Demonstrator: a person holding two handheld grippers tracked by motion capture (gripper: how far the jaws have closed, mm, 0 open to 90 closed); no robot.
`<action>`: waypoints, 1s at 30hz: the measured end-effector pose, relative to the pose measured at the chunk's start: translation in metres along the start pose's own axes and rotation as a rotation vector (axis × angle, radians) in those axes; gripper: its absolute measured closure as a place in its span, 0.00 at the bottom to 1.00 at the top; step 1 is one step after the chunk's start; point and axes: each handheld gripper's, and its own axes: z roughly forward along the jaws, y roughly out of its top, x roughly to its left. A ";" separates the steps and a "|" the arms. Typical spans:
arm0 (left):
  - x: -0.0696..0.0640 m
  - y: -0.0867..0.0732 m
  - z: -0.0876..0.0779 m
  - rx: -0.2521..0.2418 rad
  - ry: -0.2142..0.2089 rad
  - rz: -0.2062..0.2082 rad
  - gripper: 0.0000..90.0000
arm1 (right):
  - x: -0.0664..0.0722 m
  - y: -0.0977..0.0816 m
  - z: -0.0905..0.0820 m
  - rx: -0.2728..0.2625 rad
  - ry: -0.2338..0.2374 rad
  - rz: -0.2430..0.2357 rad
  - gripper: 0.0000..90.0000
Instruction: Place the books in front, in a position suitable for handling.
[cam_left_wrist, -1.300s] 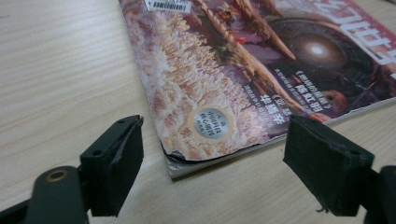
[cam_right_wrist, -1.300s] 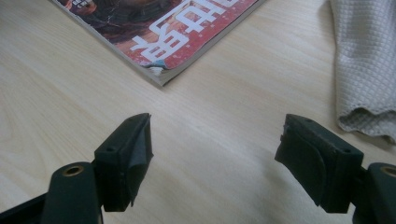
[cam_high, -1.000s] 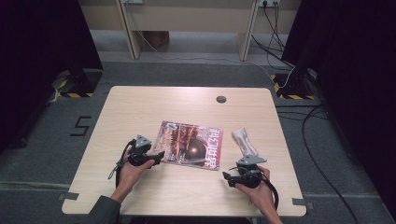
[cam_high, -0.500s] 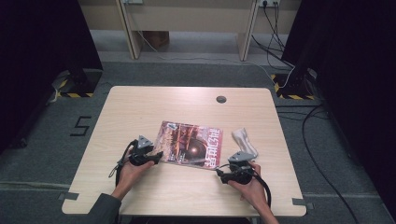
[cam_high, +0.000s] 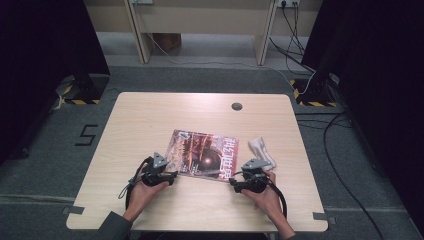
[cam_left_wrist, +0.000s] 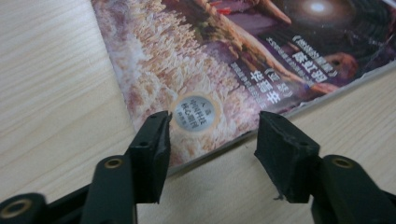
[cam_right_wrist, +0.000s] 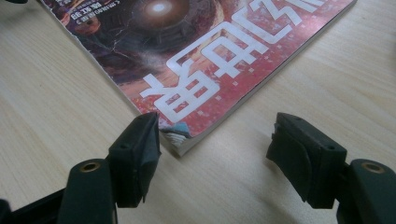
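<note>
Tabletop's near edge: my right gripper (cam_high: 236, 186) slid in to the magazine (cam_high: 203, 154) corner, jaws wide, empty; left gripper (cam_high: 171, 176) jaws just reopened, astride its other near corner.

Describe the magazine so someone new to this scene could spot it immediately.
On the light wooden table, look toward the near edge, between the left gripper and the right gripper. The magazine lies flat there, its glossy reddish cover bearing large white characters and a round silver sticker, unlike the crumpled white cloth beside it.
</note>
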 end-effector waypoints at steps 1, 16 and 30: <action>0.000 0.000 0.000 0.000 0.000 0.000 0.45 | 0.000 0.000 0.000 0.000 0.000 0.000 0.36; 0.031 0.003 0.012 -0.001 -0.052 -0.157 0.47 | 0.002 0.005 0.005 0.007 -0.016 -0.024 0.35; -0.015 -0.012 -0.009 0.043 -0.141 -0.049 0.40 | -0.004 0.007 0.008 0.029 -0.037 -0.034 0.37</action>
